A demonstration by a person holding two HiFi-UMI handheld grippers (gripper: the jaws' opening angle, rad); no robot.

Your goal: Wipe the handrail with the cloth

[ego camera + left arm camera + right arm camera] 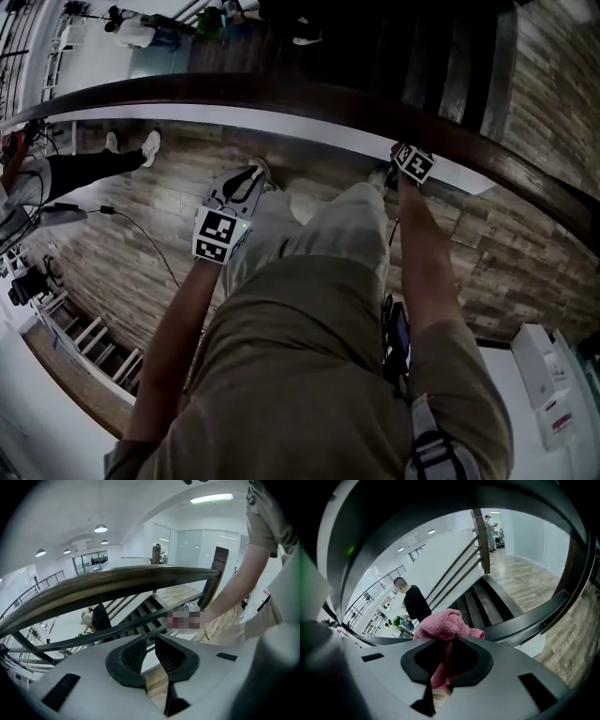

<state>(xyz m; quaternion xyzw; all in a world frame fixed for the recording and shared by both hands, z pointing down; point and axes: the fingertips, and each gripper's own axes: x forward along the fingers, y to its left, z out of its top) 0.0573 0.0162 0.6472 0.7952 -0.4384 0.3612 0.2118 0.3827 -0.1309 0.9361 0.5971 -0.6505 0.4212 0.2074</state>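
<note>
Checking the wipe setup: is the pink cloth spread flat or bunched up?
Bunched. The cloth is a crumpled wad pinched in the shut right claw, bulging above its jaws.

the left hand-held gripper [151,641] has its dark ribbed jaws a little apart with nothing between them; wooden floor [157,686] shows through the gap. above, the dark wooden handrail [117,583] crosses the frame. a person's bare arm [234,592] reaches in from the right; stairs [140,609] descend beyond.
</note>
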